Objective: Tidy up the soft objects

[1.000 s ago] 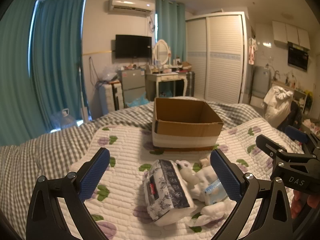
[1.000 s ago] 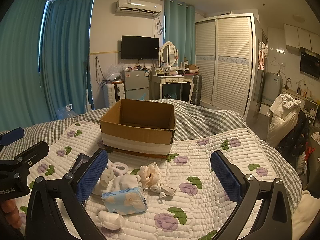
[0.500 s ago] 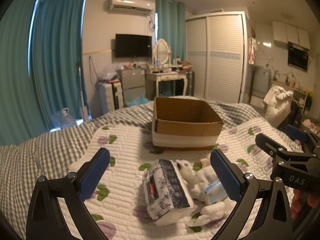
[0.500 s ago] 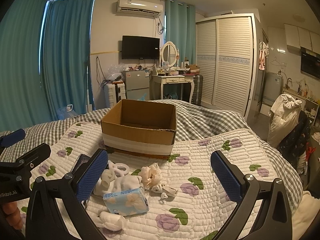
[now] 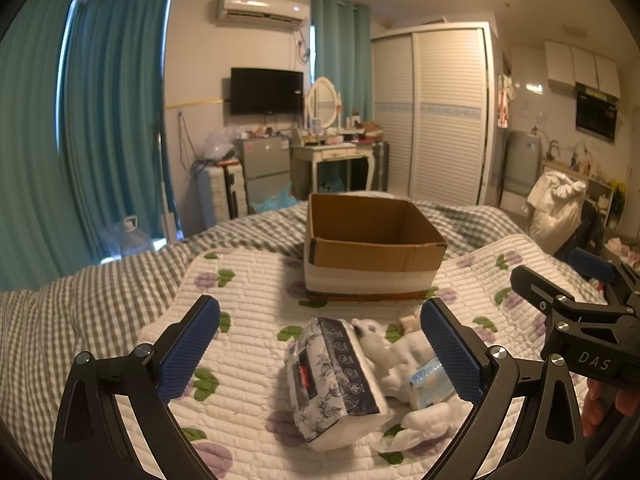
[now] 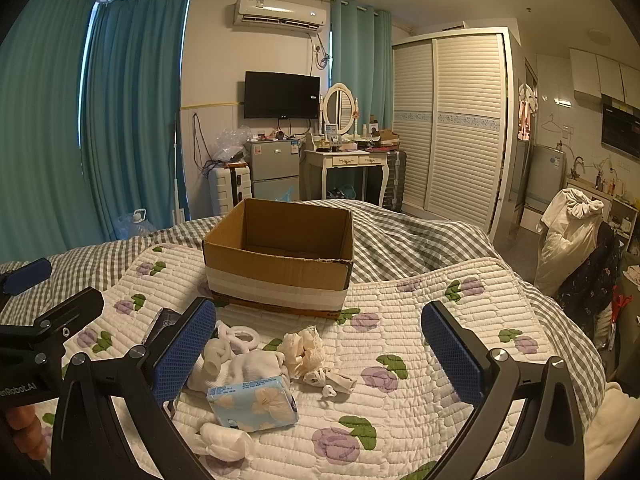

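Blue tool pad (image 6: 182,350) hides part of the sock pile (image 6: 240,364).

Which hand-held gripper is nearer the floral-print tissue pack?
Left. The left hand-held gripper is open right over the floral-print tissue pack; the right hand-held gripper is open off to its right, nearer the small blue tissue packet.

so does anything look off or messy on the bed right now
The soft things lie in a loose heap on the quilt, none inside the cardboard box. The floral tissue pack lies tipped on its side. The box's front rim looks ragged.
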{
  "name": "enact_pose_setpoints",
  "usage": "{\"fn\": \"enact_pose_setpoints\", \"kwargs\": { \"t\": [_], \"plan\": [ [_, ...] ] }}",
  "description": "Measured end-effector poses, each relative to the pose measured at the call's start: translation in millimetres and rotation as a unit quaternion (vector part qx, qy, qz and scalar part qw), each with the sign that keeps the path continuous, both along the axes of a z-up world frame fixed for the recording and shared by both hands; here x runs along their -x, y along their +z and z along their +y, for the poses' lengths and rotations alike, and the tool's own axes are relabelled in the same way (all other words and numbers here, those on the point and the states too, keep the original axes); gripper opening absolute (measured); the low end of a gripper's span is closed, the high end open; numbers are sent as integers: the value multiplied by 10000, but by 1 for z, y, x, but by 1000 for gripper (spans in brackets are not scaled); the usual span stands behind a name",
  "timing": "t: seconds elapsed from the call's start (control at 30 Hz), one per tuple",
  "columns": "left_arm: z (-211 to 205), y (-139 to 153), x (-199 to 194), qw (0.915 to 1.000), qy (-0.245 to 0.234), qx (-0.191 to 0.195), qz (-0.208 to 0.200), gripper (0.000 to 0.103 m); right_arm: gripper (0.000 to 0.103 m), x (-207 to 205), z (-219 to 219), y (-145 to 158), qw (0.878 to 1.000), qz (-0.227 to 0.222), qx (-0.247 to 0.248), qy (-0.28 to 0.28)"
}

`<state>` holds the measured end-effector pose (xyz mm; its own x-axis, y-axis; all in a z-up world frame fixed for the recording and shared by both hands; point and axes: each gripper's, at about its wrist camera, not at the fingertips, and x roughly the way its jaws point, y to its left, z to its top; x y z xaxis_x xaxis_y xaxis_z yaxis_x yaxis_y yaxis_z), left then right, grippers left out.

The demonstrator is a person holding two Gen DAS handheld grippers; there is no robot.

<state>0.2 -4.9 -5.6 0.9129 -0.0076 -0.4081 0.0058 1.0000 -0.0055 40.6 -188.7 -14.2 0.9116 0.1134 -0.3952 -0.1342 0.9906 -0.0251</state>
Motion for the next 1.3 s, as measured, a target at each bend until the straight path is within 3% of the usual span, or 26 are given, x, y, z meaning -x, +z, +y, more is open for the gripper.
{"fn": "enact_pose_setpoints", "kwargs": {
  "t": [0.5,0.73,0.97,1.1,1.17,1.2,1.3],
  "plan": [
    [2,-8,5,9999,59,101,13,103,103,1,1,4,10000,5,64,13],
    [-5,-51,-9,9964,-16,184,824,102,103,-20,0,-28,9977,621,178,187],
    [-25,-93,-30,9841,-200,218,1748,101,103,-37,0,-60,9932,1087,260,329],
    [-24,-102,-40,9799,-66,151,1987,99,103,-42,3,-71,9913,1221,285,396],
    [-18,-106,-45,9778,-33,278,2077,82,103,-43,7,-73,9904,1275,317,435],
    [-15,-107,-46,9758,-76,393,2151,66,103,-44,9,-75,9900,1291,336,452],
    [-8,-108,-48,9741,-54,534,2198,55,103,-43,19,-78,9887,1317,451,551]
  ]
}}
